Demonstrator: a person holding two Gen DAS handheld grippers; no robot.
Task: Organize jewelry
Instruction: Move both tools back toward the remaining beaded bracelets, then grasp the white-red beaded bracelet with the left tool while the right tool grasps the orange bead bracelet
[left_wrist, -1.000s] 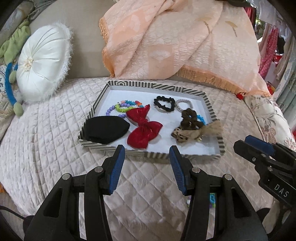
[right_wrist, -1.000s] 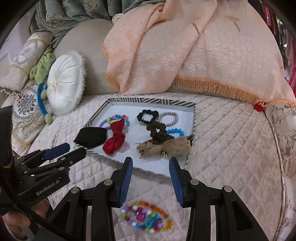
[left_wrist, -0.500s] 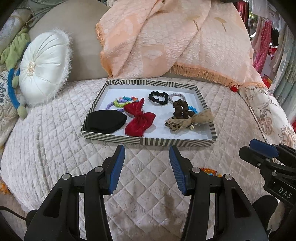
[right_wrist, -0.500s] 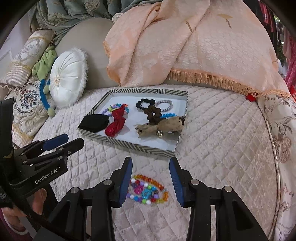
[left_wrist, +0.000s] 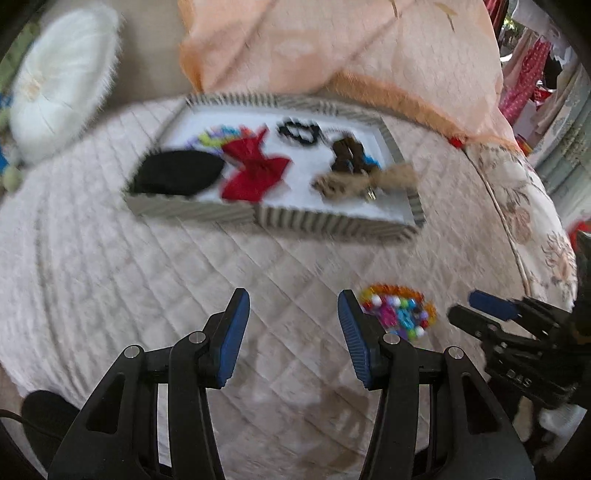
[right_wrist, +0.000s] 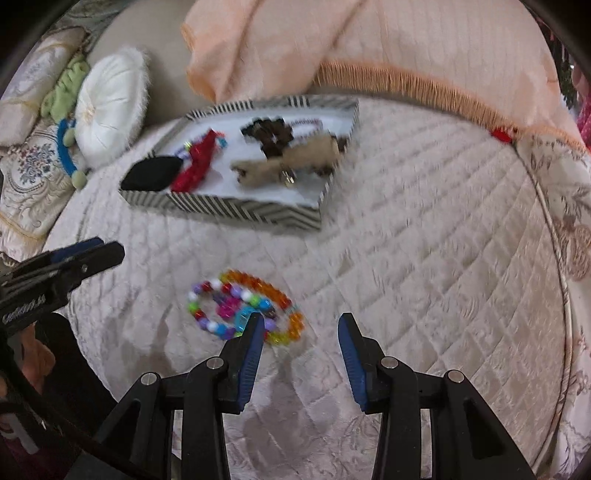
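A big quilted bed cover (right_wrist: 424, 240) is filling most of both views, and both views are blurry. A peach blanket (right_wrist: 369, 44) is lying at twelve o'clock, with its top cut off. A round white pillow (right_wrist: 110, 107) is sitting at ten o'clock.

A striped tray (right_wrist: 240, 210) is resting at eleven o'clock in the right view. A black piece (left_wrist: 177, 177), a red bow (left_wrist: 255, 173) and a tan bow (right_wrist: 291, 162) are lying inside. The smaller things behind them are too smeared to tell apart.

The left gripper (left_wrist: 293, 330) is hanging over bare quilt, jaws wide apart and holding nothing. The right gripper (right_wrist: 301, 345) is also standing apart and empty.

The bead bracelets (right_wrist: 245, 308), a small bright pile, are lying on the quilt outside the tray. The right gripper's left finger (right_wrist: 251, 350) is covering part of them.
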